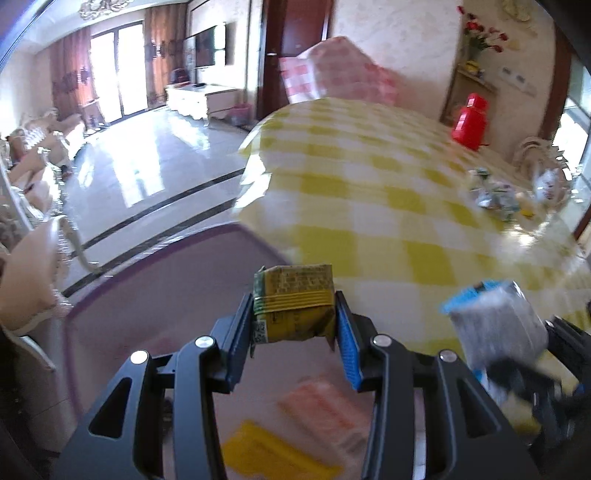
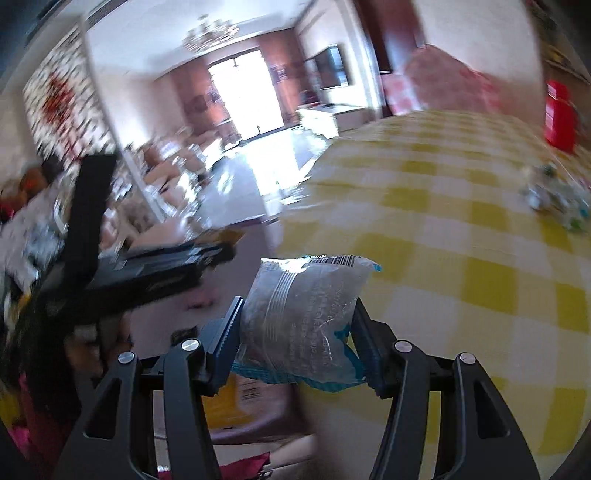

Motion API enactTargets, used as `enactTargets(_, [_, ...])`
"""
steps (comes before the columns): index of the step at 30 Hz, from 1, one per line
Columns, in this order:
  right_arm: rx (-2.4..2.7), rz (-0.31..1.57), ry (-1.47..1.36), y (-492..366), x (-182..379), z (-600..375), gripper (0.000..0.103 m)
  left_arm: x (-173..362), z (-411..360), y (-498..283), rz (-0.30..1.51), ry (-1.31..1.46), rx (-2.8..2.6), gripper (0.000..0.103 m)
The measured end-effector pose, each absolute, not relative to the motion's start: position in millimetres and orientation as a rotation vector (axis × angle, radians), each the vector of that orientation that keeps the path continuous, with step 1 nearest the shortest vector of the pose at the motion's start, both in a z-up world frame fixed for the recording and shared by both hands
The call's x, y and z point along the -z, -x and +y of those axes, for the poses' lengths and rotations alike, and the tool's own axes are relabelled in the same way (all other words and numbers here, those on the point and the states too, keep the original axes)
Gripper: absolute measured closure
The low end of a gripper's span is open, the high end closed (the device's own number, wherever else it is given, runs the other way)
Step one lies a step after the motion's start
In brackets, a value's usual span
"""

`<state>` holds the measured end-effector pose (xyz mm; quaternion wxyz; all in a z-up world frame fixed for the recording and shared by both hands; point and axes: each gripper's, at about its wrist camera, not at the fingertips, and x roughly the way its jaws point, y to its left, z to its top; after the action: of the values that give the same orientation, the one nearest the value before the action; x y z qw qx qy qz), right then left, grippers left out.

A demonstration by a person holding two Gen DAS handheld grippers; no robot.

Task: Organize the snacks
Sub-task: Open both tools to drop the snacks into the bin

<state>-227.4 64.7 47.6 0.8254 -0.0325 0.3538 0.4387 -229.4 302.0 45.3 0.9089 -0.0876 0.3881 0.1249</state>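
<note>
Small yellow-green foil snack pack (image 1: 293, 304), light, crinkly, sits pinched across its middle in left gripper (image 1: 295, 328) above purple-rimmed plastic bin (image 1: 166, 258). Silver-blue pouch (image 2: 299, 317), soft, slippery, is clamped mid-body by right gripper (image 2: 295, 332) near the bin, at edge of yellow-checked surface (image 2: 461, 229); grip w/o crushing.

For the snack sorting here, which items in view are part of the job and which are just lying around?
Part of the job:
- yellow-green snack packet, gripped by the left gripper
- silver and blue snack packet, gripped by the right gripper
- purple-rimmed bin with packets inside
- pile of loose wrapped snacks on the checked tablecloth

Just lying about:
- red container
- white teapot
- vase of red flowers
</note>
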Motion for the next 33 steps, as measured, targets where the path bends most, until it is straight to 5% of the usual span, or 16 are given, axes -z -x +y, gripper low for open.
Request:
enactTargets(4, [-1.015,0.752,0.163,258.9,-42.0,96.9,0.047,-48.6,328.5,237.7,0.799,0.192,-0.329,0.059])
enactTargets(6, [-1.104,0.763,0.187,273.6,-38.0,110.0,0.045,-49.3,337.0,240.2,0.808,0.193,-0.364,0.050])
enactTargets(8, [-1.166,0.748,0.194,284.0,-37.6,116.4,0.040,-50.0,347.1,242.4,0.811,0.213,-0.422,0.015])
enactTargets(9, [-1.179,0.734,0.197,287.6,-39.3,116.5,0.036,-51.4,351.3,244.5,0.793,0.237,-0.460,0.011])
enactTargets(19, [-0.952,0.701,-0.038,224.4,-56.7,25.6,0.031,-55.0,316.1,233.5,0.726,0.247,-0.387,0.003])
enactTargets(23, [-0.806,0.695,-0.170,192.6,-55.7,-33.3,0.015,-53.9,278.6,220.3,0.737,0.211,-0.309,0.002])
enactTargets(33, [-0.489,0.697,-0.367,133.2,-37.8,-174.4,0.015,-65.1,135.9,149.9,0.824,0.195,-0.004,0.002])
